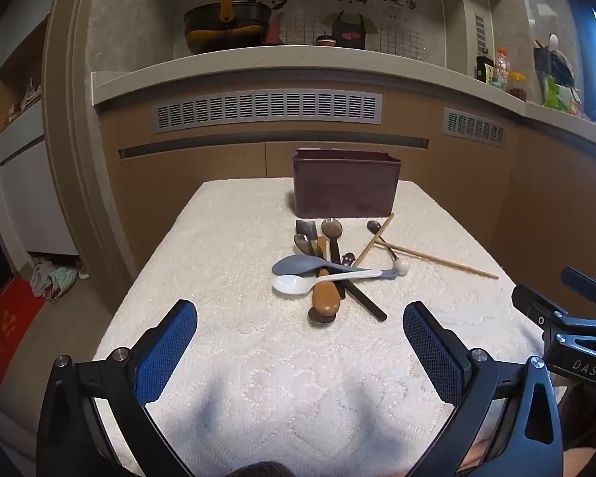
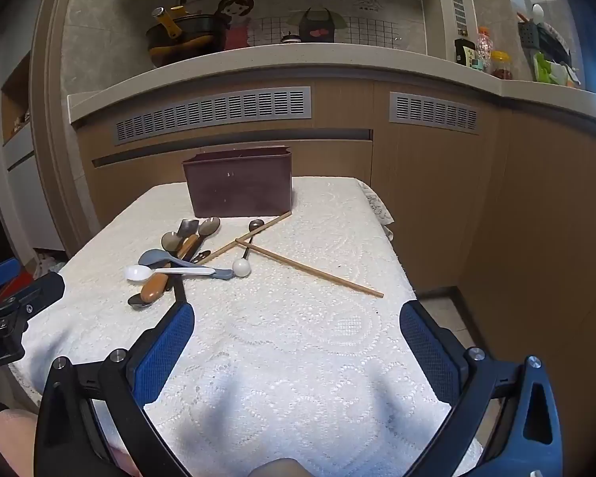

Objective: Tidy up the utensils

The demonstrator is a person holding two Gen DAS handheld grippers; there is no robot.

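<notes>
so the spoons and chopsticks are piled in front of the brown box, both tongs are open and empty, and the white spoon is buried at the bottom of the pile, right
Not quite. The white spoon lies on top of the pile, across the wooden handle, as the left wrist view shows. The rest holds: the utensils lie in front of the brown box, and both the left tongs and right tongs are open and empty.

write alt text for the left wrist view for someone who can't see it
A pile of utensils lies on a white lace tablecloth in front of a dark brown utensil box, including a white spoon, a grey-blue spoon and two crossed wooden chopsticks. The open left tool is short of the pile, holding nothing.
</notes>
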